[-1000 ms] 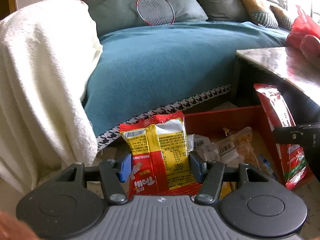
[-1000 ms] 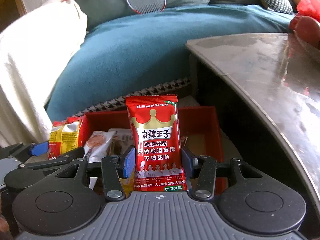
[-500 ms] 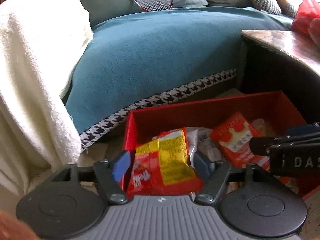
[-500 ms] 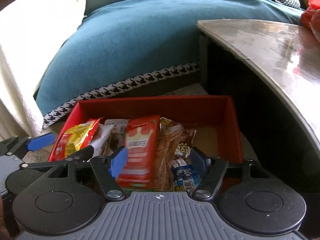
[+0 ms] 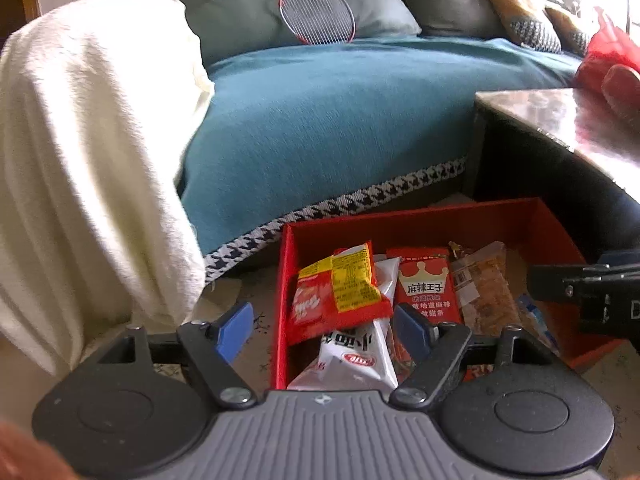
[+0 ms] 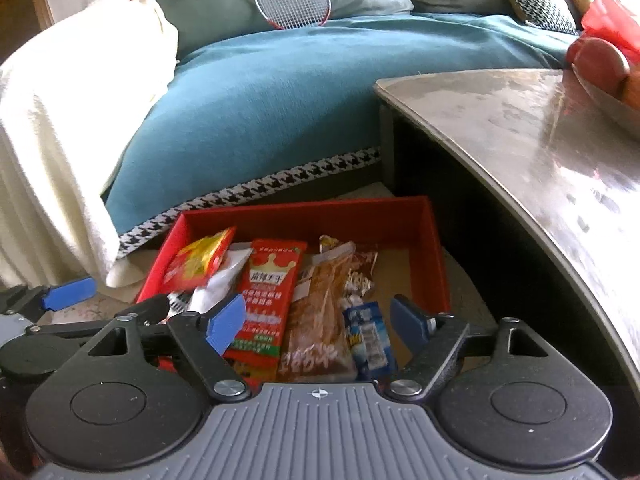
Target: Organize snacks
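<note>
Comparing with the frames one second back, both packets have left the grippers. The yellow-and-red packet [image 5: 340, 284], then clamped upright by the left gripper [image 5: 322, 326], now lies tilted in the red box [image 5: 420, 222], at the 9 o'clock end, on top of a white packet [image 5: 352, 354]. The red crown packet [image 6: 268, 296], then clamped upright by the right gripper [image 6: 318, 322], now lies flat in the box just beside the white packet, toward 3 o'clock.

Both sets of jaws have just been opening. The left gripper's blue pads [image 5: 234, 326] stand spread with nothing pressed between them; the yellow-and-red packet and the white packet show in the gap, below and untouched. The right gripper's blue pads [image 6: 224, 322] stand spread wider; the crown packet, a clear brown snack bag [image 6: 320, 312] and a small blue-and-white packet [image 6: 368, 334] show in the gap, none gripped.

Both grippers point steeply downward over the near side of the box. In the right wrist view the left gripper sits at 9 o'clock of the right gripper, close beside it.

The box rests on the floor, with a teal sofa [image 5: 340, 120] at 12 o'clock and a table [image 6: 540, 128] at 3 o'clock. A cream blanket [image 5: 88, 152] hangs at 9 o'clock. A badminton racket [image 5: 316, 18] leans on the sofa cushions.
</note>
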### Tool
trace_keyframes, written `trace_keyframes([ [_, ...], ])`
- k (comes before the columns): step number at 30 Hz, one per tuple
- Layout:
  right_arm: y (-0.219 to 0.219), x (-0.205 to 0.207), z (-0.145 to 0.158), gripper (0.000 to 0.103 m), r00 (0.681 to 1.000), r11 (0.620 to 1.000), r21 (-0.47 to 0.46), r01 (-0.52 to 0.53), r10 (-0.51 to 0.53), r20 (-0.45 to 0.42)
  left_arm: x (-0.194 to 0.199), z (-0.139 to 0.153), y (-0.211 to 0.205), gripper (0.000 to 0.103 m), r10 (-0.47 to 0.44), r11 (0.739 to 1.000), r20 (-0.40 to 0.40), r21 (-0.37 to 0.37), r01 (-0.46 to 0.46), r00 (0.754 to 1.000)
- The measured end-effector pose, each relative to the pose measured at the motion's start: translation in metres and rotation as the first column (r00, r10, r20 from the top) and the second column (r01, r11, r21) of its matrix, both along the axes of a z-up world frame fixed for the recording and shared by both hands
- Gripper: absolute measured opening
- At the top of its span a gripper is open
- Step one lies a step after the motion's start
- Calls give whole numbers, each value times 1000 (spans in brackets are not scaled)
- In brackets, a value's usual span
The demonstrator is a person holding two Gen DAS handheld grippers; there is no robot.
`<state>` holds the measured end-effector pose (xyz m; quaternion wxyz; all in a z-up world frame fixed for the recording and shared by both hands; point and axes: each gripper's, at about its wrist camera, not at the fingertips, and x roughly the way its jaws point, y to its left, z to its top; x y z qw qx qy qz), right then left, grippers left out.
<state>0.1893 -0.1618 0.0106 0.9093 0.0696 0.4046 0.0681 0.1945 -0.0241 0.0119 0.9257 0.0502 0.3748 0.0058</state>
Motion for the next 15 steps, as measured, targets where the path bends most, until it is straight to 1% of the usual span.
trace_keyframes([
  [4, 2, -20, 2, 85, 1000, 1000, 7, 5, -5, 1, -17, 7, 6, 72, 8, 999, 0, -47, -8, 1000],
  [11, 5, -54, 5, 86, 1000, 1000, 19, 6, -6, 2, -46, 14, 8, 73, 3, 998, 5, -58, -2, 1000],
  [15, 6, -66, 5, 86, 1000, 1000, 25, 15, -15, -8, -62, 18, 9, 73, 0, 998, 13, -69, 1, 1000],
])
